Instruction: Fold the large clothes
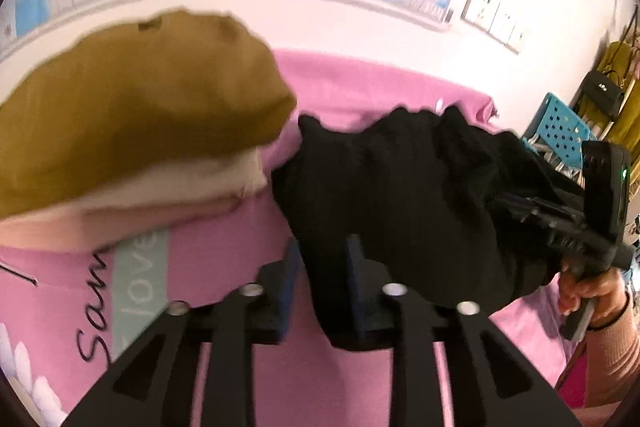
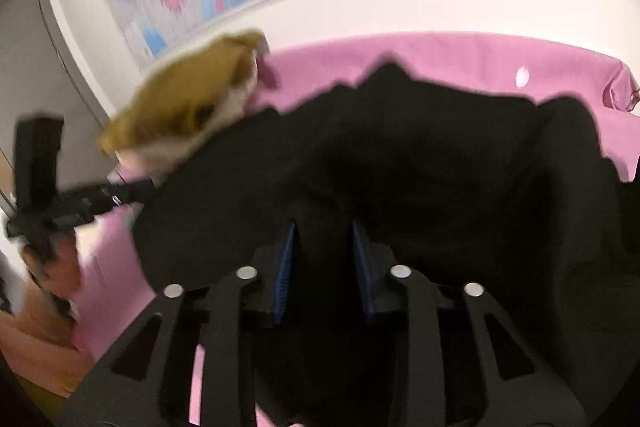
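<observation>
Both my claws, left (image 1: 322, 267) and right (image 2: 323, 251), bracket the crumpled black fabric garment (image 1: 420, 195); grip unconfirmed. Next: clamp, lift, spread.

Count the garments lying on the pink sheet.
3: a mustard garment stacked on a cream garment at the left, and a black garment bunched beside them, between both sets of jaws. More may be hidden underneath.
</observation>
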